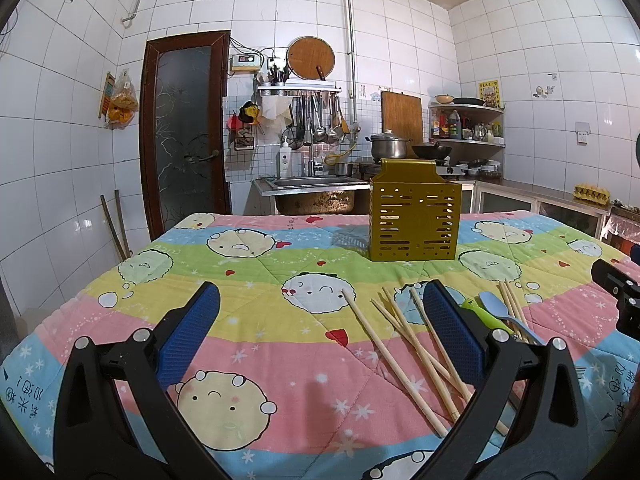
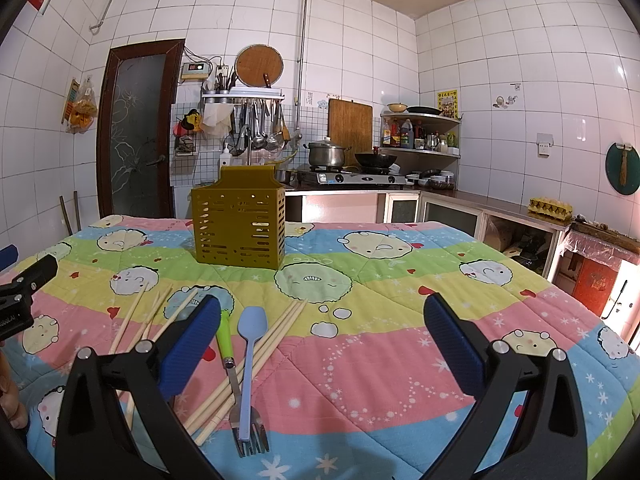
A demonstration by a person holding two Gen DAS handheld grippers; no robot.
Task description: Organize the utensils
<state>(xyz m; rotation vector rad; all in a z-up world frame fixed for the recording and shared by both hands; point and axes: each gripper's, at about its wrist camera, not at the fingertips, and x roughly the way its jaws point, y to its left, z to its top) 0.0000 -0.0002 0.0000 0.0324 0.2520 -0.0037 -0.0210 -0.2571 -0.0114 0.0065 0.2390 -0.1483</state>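
A gold slotted utensil holder (image 1: 415,216) (image 2: 239,224) stands upright on the far half of the quilt-covered table. Several wooden chopsticks (image 1: 400,354) lie loose in front of it, some under my left gripper's right finger. A second bundle of chopsticks (image 2: 260,360) lies beside a blue spoon (image 2: 249,360) (image 1: 496,305) and a green-handled metal fork (image 2: 225,338) (image 1: 480,312). My left gripper (image 1: 322,286) is open above the quilt, with nothing between its fingers. My right gripper (image 2: 323,299) is open too and holds nothing; the spoon and fork lie by its left finger.
The cartoon-print quilt (image 1: 256,276) (image 2: 380,344) covers the whole table. Each gripper shows at the other view's edge: the right gripper (image 1: 616,292) and the left gripper (image 2: 24,292). Part of a hand (image 2: 12,400) is at the lower left. Sink, stove and shelves stand behind the table.
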